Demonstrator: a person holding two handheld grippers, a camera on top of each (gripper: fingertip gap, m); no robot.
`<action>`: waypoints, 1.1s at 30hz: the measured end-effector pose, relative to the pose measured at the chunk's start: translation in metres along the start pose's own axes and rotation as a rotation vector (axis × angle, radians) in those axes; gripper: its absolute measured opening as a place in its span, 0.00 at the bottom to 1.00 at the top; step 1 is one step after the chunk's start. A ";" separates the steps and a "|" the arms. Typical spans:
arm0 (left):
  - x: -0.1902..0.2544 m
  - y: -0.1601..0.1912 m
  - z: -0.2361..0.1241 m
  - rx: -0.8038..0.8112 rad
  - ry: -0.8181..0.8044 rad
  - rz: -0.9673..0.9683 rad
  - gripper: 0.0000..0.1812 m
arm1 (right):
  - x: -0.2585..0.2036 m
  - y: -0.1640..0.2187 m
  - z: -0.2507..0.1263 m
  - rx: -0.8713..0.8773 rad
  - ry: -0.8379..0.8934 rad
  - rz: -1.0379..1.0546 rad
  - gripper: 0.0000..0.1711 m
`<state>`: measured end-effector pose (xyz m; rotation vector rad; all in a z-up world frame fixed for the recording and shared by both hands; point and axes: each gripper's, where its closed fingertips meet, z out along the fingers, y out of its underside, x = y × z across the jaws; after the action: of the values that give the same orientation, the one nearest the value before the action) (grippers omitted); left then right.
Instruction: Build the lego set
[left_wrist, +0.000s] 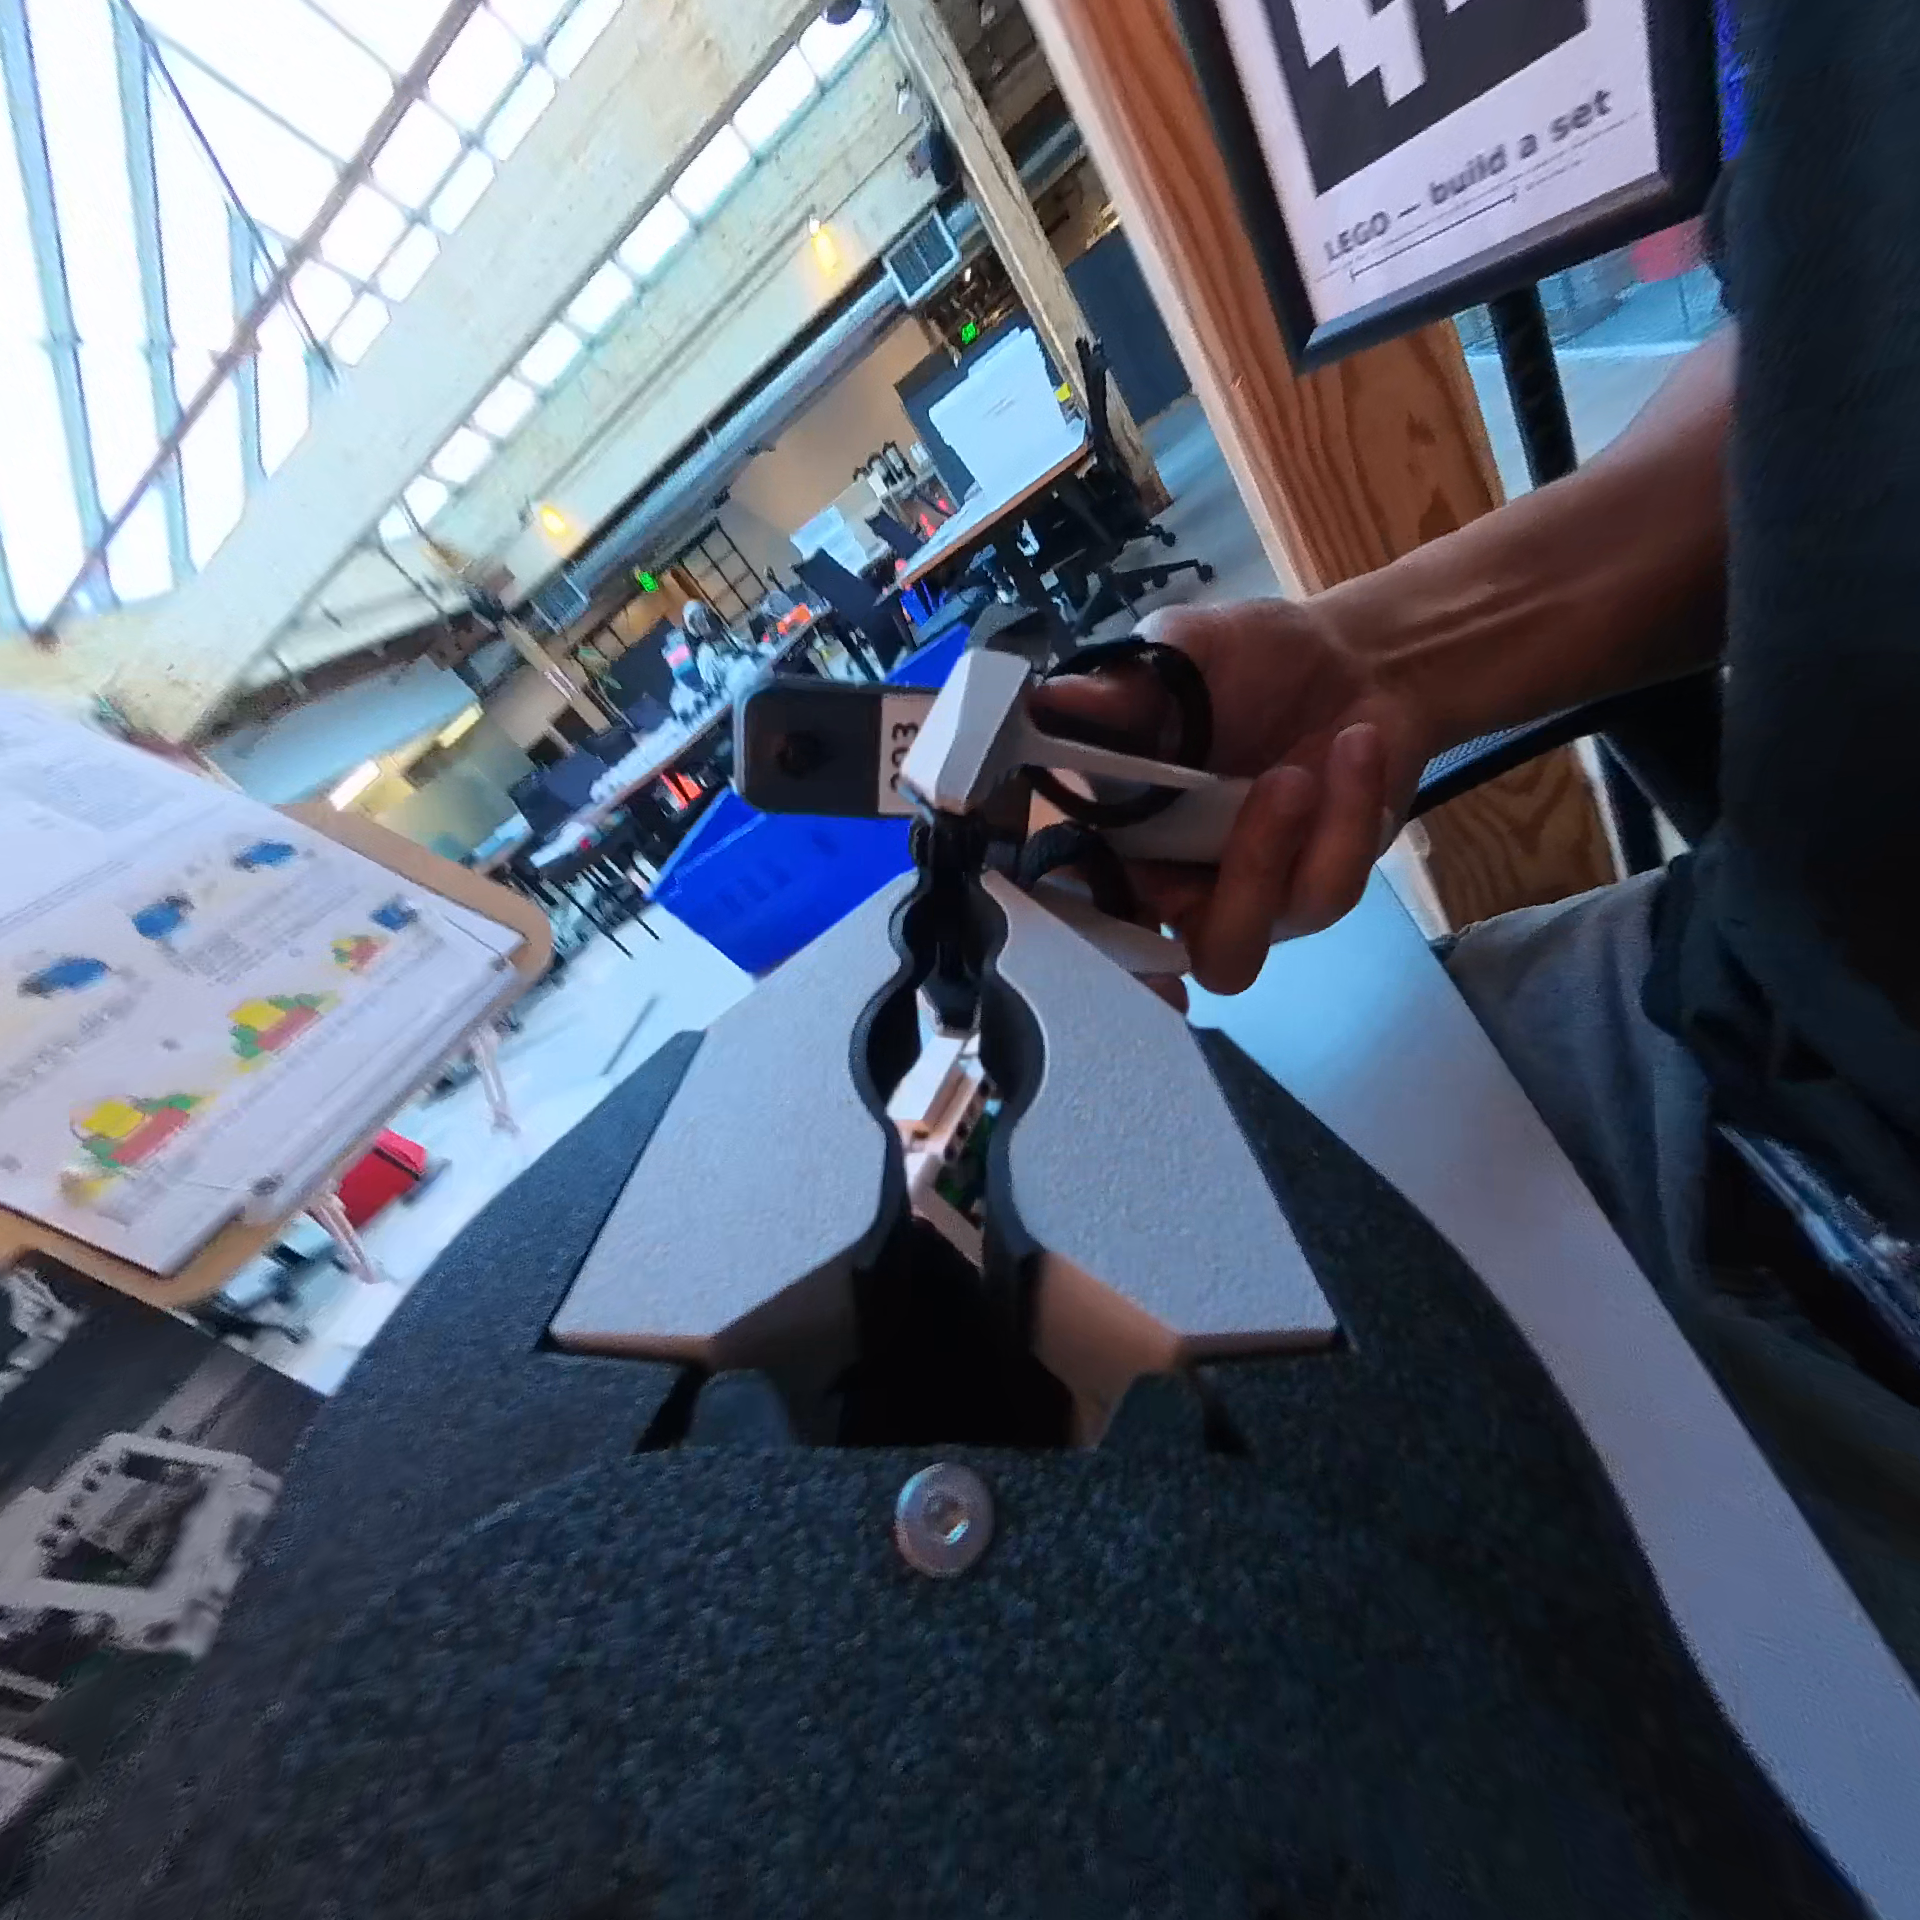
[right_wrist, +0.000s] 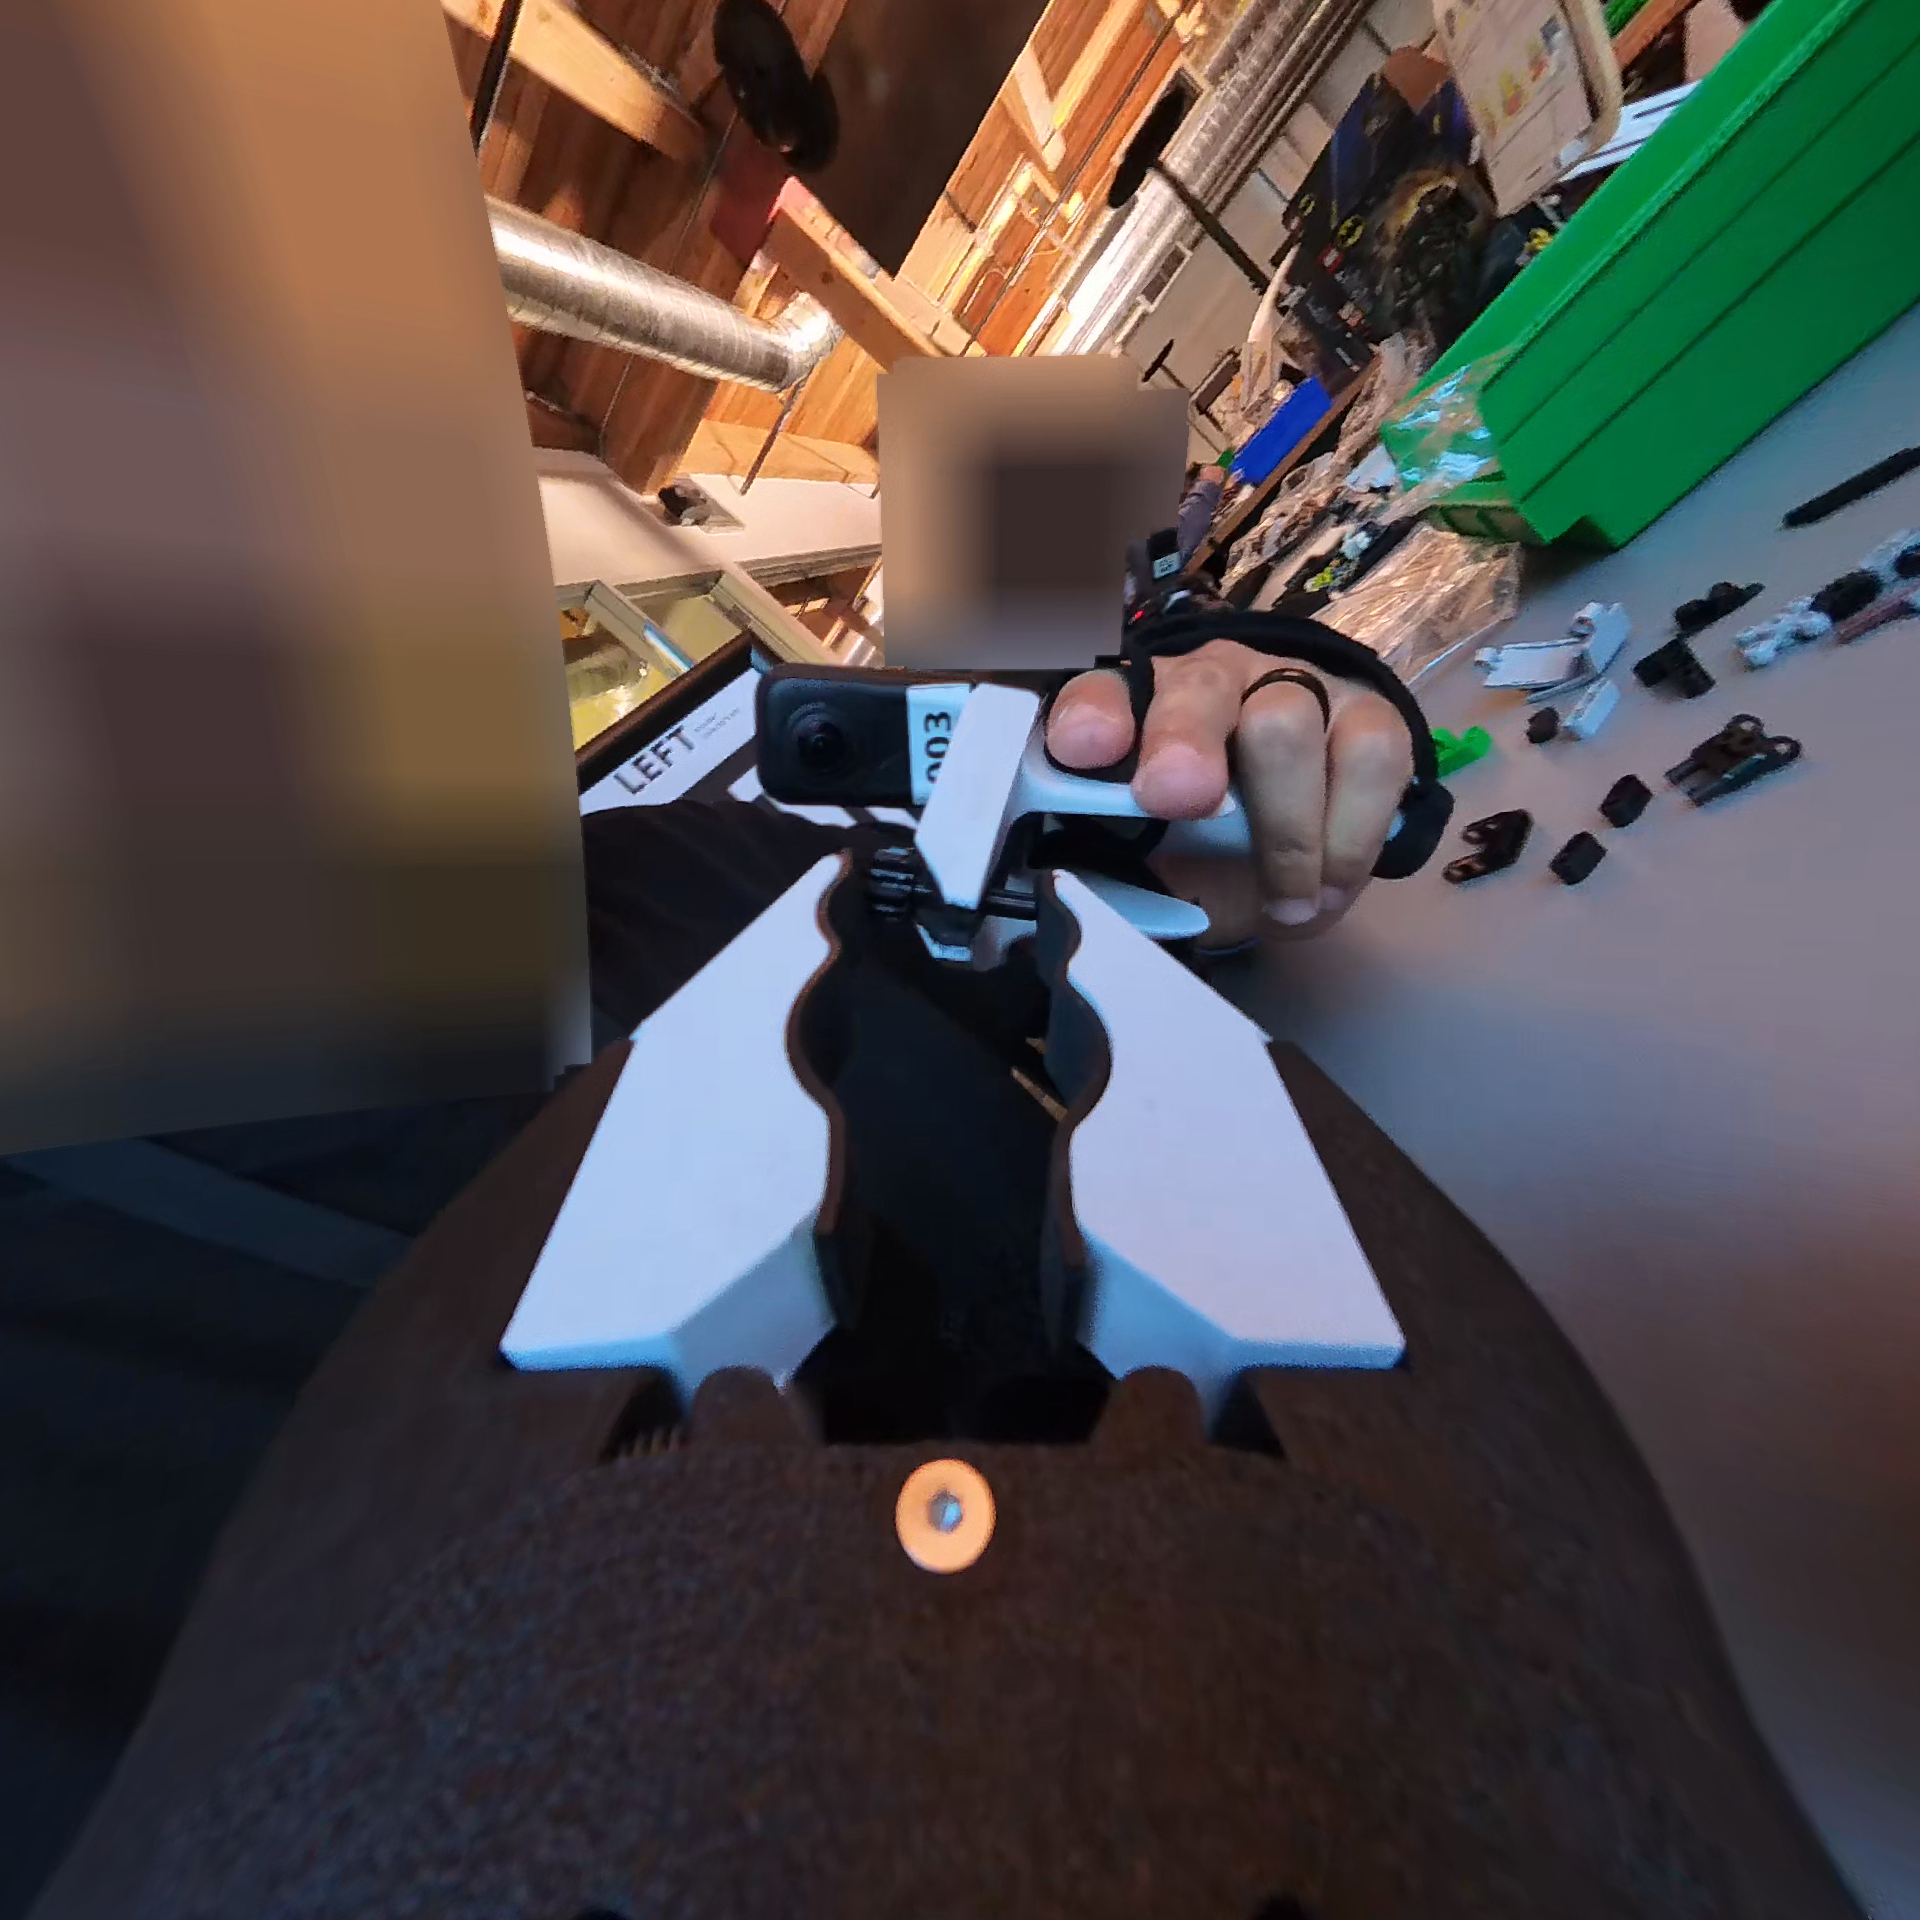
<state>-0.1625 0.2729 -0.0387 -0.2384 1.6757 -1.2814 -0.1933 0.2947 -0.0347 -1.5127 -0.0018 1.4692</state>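
Note:
My left gripper (left_wrist: 949, 902) and my right gripper (right_wrist: 948, 878) face each other tip to tip above the table, each held in a hand. In the left wrist view my fingers stand close together on a thin black Lego piece (left_wrist: 945, 935), and the right gripper's white finger (left_wrist: 961, 727) meets it from above. In the right wrist view my fingers span a small black Lego part with a cross pin (right_wrist: 891, 885), and the left gripper's white finger (right_wrist: 971, 800) points down into it. Whether it is one assembly I cannot tell.
An open instruction booklet (left_wrist: 208, 987) on a wooden stand is at the left. A white Lego frame (left_wrist: 125, 1538) lies below it. Loose black and white parts (right_wrist: 1610, 727) lie on the grey table (right_wrist: 1662, 1039) by green bins (right_wrist: 1714, 260). A framed sign (left_wrist: 1455, 156) and wooden post (left_wrist: 1351, 436) stand close. Left and right tips are no more than a few centimetres apart.

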 end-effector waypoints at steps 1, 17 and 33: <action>-0.002 0.004 0.002 -0.010 0.009 -0.047 0.00 | 0.004 -0.003 -0.003 0.013 0.022 0.012 0.19; -0.032 0.037 0.003 0.108 0.254 -1.204 0.01 | 0.059 -0.031 -0.031 -0.621 0.975 -1.366 0.34; -0.035 0.036 -0.001 0.181 0.339 -1.391 0.01 | 0.057 -0.043 -0.015 -0.680 0.894 -1.426 0.18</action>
<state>-0.1323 0.3113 -0.0483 -1.2816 1.6002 -2.5583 -0.1410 0.3416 -0.0545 -1.8526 -0.9057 -0.4246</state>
